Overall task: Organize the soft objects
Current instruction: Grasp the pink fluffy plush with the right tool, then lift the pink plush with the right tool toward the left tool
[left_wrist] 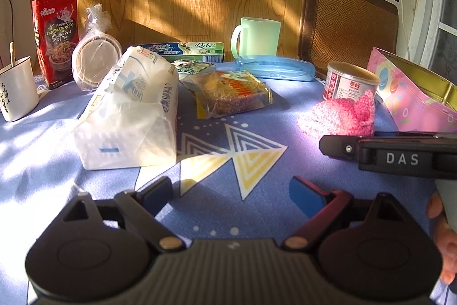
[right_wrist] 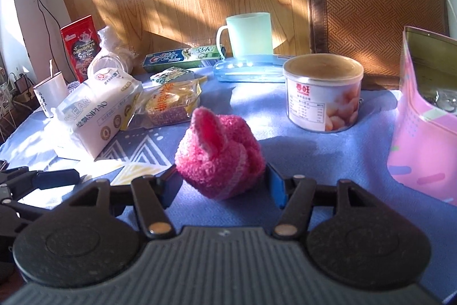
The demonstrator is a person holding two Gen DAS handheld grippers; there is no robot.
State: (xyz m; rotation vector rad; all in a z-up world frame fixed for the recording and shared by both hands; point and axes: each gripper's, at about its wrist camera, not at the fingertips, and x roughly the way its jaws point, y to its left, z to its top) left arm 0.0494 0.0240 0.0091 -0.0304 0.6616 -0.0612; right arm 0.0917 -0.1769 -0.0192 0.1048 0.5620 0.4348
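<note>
Between right tool point(right_wrist: 221, 185) fingers: pink fuzzy sock ball point(right_wrist: 218, 153), resting on desk point(right_wrist: 328, 162) in front of can point(right_wrist: 324, 92). Pads flank it, possibly brushing the fluff; firm squeeze not evident, so treated as not clamped. No earlier motion told. Left tool point(left_wrist: 232, 197) spread wide, empty, parked short of tissue pack point(left_wrist: 128, 110), likely kept clear. Pink tin point(right_wrist: 422, 133) open at right, probable drop spot.

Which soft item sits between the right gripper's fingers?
The pink fuzzy sock ball, between the right gripper fingers; the white tissue pack and noodle packet lie farther left.
</note>
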